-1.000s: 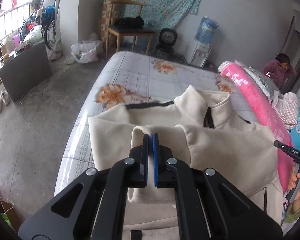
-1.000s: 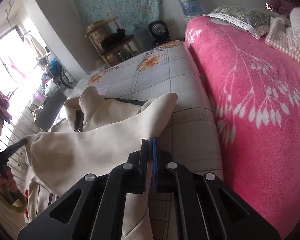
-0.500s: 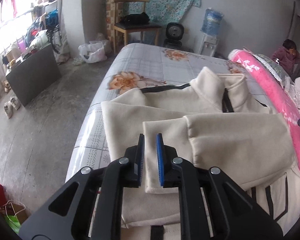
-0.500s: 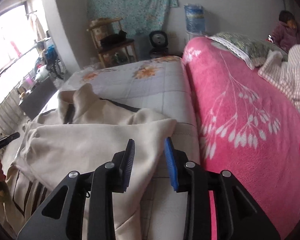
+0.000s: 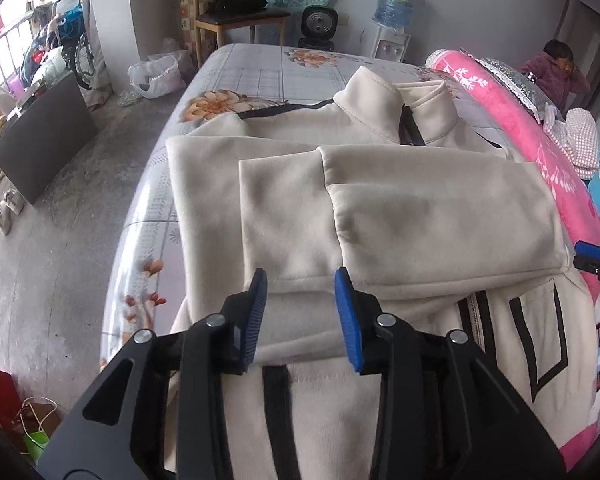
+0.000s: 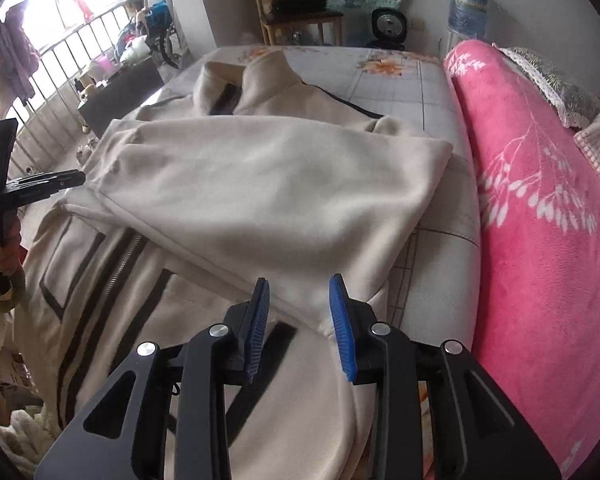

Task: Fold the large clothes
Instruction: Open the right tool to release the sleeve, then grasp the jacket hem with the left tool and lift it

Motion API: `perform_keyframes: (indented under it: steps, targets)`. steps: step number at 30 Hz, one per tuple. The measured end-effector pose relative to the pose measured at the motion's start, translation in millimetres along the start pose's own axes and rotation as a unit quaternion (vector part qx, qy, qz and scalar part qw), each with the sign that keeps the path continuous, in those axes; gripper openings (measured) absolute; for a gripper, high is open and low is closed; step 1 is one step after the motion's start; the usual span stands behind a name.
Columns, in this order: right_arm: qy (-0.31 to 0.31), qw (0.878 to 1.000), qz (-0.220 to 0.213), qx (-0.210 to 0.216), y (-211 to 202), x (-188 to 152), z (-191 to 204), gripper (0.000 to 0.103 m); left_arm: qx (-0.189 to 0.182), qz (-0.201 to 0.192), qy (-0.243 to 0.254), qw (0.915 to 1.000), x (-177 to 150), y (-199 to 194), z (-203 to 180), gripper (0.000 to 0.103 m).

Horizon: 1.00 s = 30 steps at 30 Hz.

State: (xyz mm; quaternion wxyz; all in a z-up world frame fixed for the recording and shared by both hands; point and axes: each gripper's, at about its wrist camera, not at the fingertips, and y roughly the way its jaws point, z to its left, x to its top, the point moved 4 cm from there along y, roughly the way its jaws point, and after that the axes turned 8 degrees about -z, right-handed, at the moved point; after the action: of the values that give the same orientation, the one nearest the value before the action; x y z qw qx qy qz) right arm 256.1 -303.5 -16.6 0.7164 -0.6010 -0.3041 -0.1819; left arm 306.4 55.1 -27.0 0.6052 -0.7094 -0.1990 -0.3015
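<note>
Since a second before, both pairs of jaws had let go of the cream sleeves and drawn back, and the sleeves now lay folded across the chest of the jacket.

From the left wrist view, the left gripper (image 5: 301,308) hovered above the cream jacket (image 5: 340,408) with its jaws spread apart and nothing between them. The jacket lay front up on the bed (image 5: 260,64), collar (image 5: 396,100) toward the far end. The left sleeve (image 5: 284,216) lay across the body, its cuff partly under the right sleeve (image 5: 440,216), which crossed from the other side. A pink blanket (image 5: 540,152) ran along the bed's right side, and the tip of the right gripper (image 5: 596,264) showed at the right edge.

From the right wrist view, the right gripper (image 6: 299,312) hung over the jacket's (image 6: 100,272) lower part, jaws likewise released and empty. The folded right sleeve (image 6: 280,192) covered the chest, just beside the pink blanket (image 6: 540,220). The left gripper (image 6: 32,184) appeared at the left edge, held in a hand (image 6: 0,248).
</note>
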Motion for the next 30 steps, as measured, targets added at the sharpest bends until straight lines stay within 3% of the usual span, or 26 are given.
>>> perform_keyframes:
  steps: [3,6,9,16,19,23,27,30]
  targets:
    - [0.011,1.0,-0.009,0.008,-24.4,-18.4,26.4,0.058,0.01,-0.004,-0.002,0.9999,-18.4,-33.9,5.8,0.049]
    - [0.025,0.999,-0.01,0.023,-37.1,-46.2,50.9,0.072,0.017,-0.003,-0.012,0.9998,-49.2,-61.5,15.9,0.054]
    - [0.032,0.999,-0.001,0.023,-43.8,-78.7,73.6,0.073,0.043,0.001,-0.019,0.9989,-88.5,-82.2,26.2,0.056]
    - [0.018,0.998,0.035,-0.041,-34.3,-148.6,102.1,0.075,0.077,-0.014,-0.035,0.9963,-165.4,-119.0,40.8,0.056]
    - [-0.009,0.997,0.017,-0.07,-39.7,-154.4,110.7,0.078,0.084,-0.011,-0.028,0.996,-190.5,-128.7,44.7,0.056]
    - [-0.01,0.998,0.01,-0.054,-43.3,-157.4,120.2,0.082,0.061,-0.031,-0.051,0.9963,-213.3,-154.5,52.3,0.056]
    - [-0.022,0.997,0.009,-0.07,-40.7,-160.5,125.4,0.083,0.04,-0.031,-0.096,0.9941,-236.6,-163.0,64.2,0.056]
    - [-0.018,0.998,0.006,-0.068,-40.6,-160.7,126.3,0.083,-0.006,-0.016,-0.151,0.9883,-254.3,-158.6,72.9,0.056]
